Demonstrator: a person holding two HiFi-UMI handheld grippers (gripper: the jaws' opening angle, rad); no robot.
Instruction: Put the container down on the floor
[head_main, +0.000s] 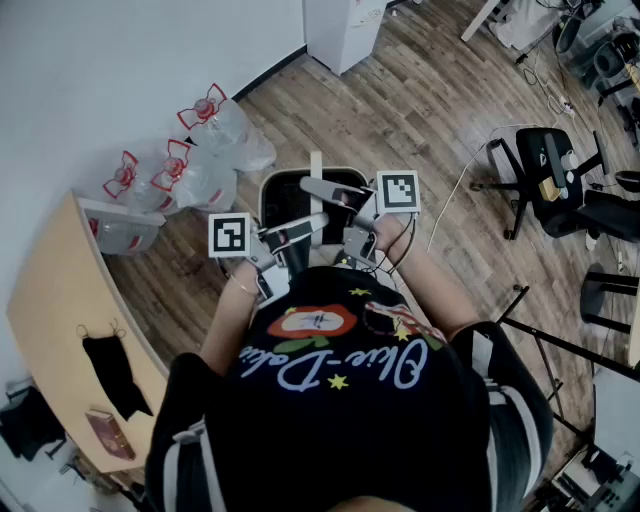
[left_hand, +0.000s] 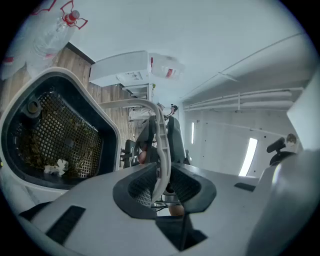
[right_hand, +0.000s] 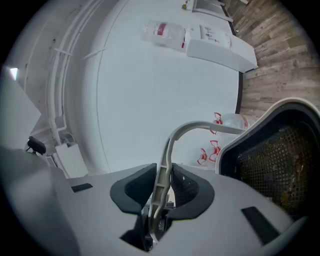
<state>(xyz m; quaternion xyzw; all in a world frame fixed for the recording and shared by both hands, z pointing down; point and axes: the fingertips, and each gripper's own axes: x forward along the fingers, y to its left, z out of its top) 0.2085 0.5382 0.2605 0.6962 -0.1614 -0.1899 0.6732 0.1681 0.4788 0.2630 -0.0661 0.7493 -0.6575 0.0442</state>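
Note:
The container (head_main: 272, 196) is a dark bin with a pale rim and a mesh basket inside, hanging above the wooden floor in front of the person. Its pale handle (head_main: 316, 164) crosses the top. Both grippers hold that handle from opposite sides. In the left gripper view the left gripper (left_hand: 160, 182) is shut on the thin handle (left_hand: 159, 145), with the bin (left_hand: 55, 135) to the left. In the right gripper view the right gripper (right_hand: 161, 187) is shut on the handle (right_hand: 167, 155), and the bin (right_hand: 280, 160) lies to the right. In the head view the left gripper (head_main: 316, 223) and right gripper (head_main: 312, 186) meet over the bin.
Clear plastic bags with red ties (head_main: 205, 150) lie against the wall behind the bin. A wooden table (head_main: 50, 320) stands at the left, with a clear box (head_main: 125, 232) beside it. An office chair (head_main: 555, 180) is at the right, a white cabinet (head_main: 345, 30) at the back.

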